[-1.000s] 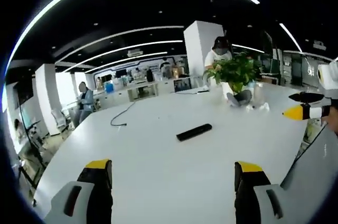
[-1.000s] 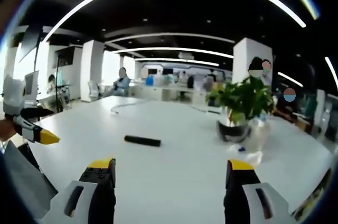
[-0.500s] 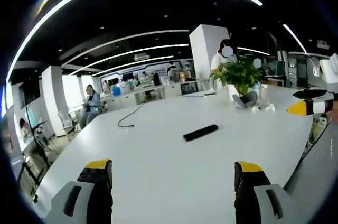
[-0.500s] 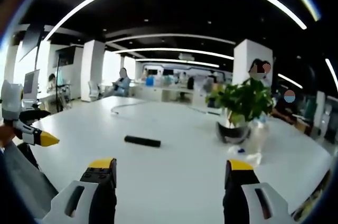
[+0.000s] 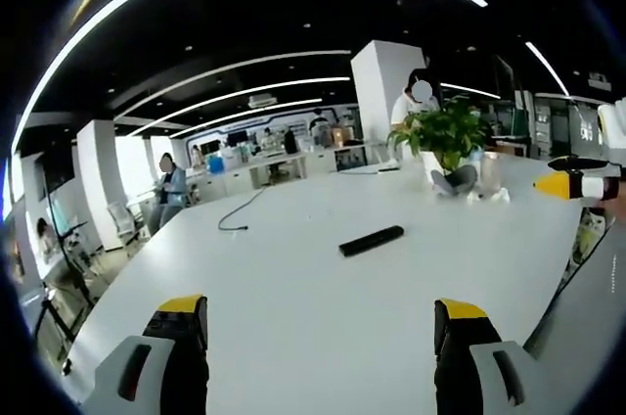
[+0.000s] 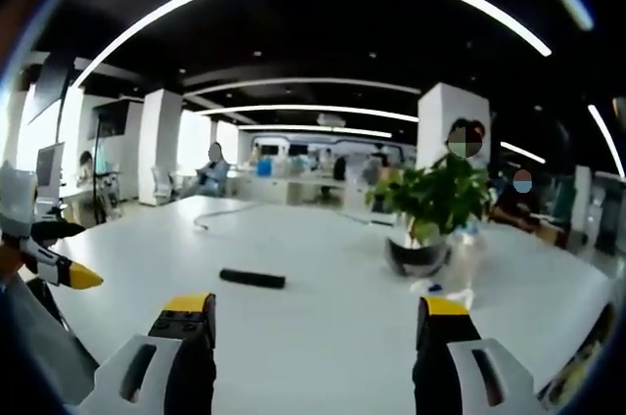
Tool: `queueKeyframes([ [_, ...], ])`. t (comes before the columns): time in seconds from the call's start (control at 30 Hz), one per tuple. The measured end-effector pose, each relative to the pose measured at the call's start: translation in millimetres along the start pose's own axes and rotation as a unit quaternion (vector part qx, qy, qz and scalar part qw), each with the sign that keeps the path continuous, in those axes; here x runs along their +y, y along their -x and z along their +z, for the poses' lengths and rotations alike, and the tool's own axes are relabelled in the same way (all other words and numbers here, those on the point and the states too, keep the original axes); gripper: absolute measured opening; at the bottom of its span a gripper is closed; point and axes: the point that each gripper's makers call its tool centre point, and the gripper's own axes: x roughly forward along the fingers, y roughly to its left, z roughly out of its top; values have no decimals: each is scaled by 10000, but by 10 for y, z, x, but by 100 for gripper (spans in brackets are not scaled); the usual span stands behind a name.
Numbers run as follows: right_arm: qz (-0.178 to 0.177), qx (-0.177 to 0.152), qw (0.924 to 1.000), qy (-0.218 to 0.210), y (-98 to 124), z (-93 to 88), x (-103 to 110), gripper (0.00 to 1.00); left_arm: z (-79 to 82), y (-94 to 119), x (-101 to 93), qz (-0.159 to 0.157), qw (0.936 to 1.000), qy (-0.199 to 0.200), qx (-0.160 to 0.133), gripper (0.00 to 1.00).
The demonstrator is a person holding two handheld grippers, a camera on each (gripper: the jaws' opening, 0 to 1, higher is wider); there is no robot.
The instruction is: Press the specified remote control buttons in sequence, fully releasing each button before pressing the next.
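Observation:
A slim black remote control (image 5: 371, 240) lies flat on the white table (image 5: 293, 307), well ahead of my left gripper (image 5: 323, 322), whose jaws stand wide apart with nothing between them. In the right gripper view the same remote control (image 6: 252, 279) rests ahead and a little left of my right gripper (image 6: 315, 319), also open and empty. The right gripper's yellow tip (image 5: 562, 185) enters the left gripper view at the far right edge. At the left edge of the right gripper view, the left gripper's yellow tip (image 6: 73, 276) pokes in.
A potted green plant (image 6: 428, 211) stands on the table at the right, with a clear bottle and crumpled wrapper (image 6: 452, 290) beside it. A dark cable (image 5: 235, 216) trails across the far table. People sit and stand at desks beyond.
Both cameras have tilted slightly; in the right gripper view the remote and plant sit a bit lower and left. The remote itself has not moved and both grippers stay open.

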Motion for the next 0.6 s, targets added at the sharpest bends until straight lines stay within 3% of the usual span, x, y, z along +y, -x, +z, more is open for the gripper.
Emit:
queueKeyframes([
  [0.13, 22, -77, 9999, -126, 10, 34, 4, 86, 3, 6, 22, 33, 10000, -72, -24, 100],
  [0.2, 113, -142, 9996, -209, 19, 57, 29, 87, -29, 17, 55, 107, 9999, 22, 91, 100],
  [0.3, 190, -263, 9989, -331, 22, 91, 57, 90, -14, 28, 85, 124, 9998, 156, 45, 100],
  [0.6, 145, 10, 9999, -64, -8, -4, 68, 88, -26, 30, 78, 173, 9997, 135, 67, 100],
])
